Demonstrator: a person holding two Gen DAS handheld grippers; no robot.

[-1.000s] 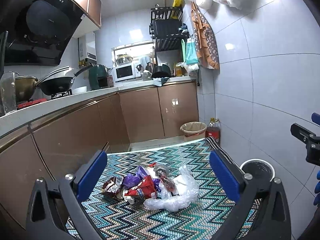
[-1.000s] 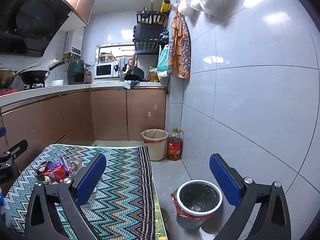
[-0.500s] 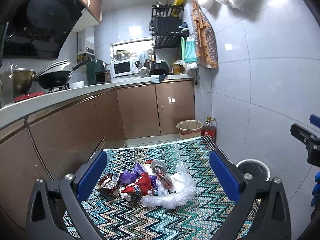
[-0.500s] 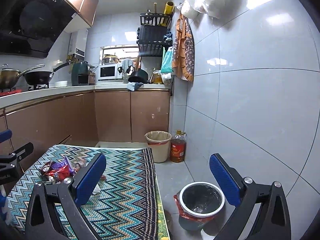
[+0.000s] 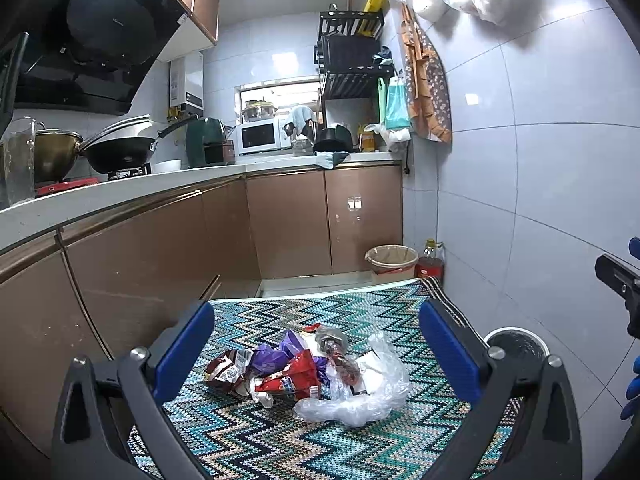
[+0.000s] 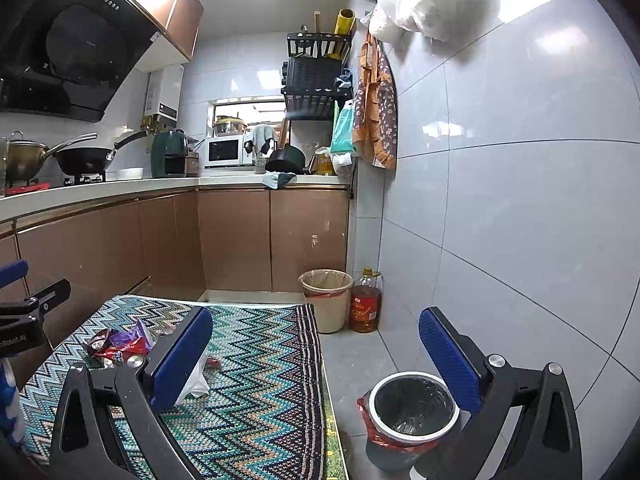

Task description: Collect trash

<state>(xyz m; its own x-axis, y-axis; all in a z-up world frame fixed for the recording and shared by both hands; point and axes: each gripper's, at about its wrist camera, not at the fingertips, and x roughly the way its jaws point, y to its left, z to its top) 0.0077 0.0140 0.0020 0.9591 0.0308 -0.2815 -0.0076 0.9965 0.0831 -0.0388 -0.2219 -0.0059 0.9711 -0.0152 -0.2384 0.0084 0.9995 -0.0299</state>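
A pile of trash (image 5: 296, 372) lies on a zigzag-patterned cloth (image 5: 256, 440): red and purple snack wrappers and a crumpled clear plastic bag (image 5: 360, 396). My left gripper (image 5: 316, 352) is open and empty, hovering above and in front of the pile. The pile also shows in the right wrist view (image 6: 120, 344), left of my right gripper (image 6: 316, 356), which is open and empty. A small white-rimmed bin with a dark liner (image 6: 412, 408) stands on the floor right of the cloth, between the right fingers; it also shows in the left wrist view (image 5: 516, 344).
Brown kitchen cabinets (image 5: 288, 224) run along the left and back. A beige waste basket (image 6: 326, 296) and an oil bottle (image 6: 366, 300) stand at the far wall. A tiled wall (image 6: 500, 220) closes the right side. The other gripper shows at the frame edge (image 5: 620, 280).
Both views have shifted slightly; the trash pile and the small bin sit a little lower and nearer. Both grippers stay open and empty.
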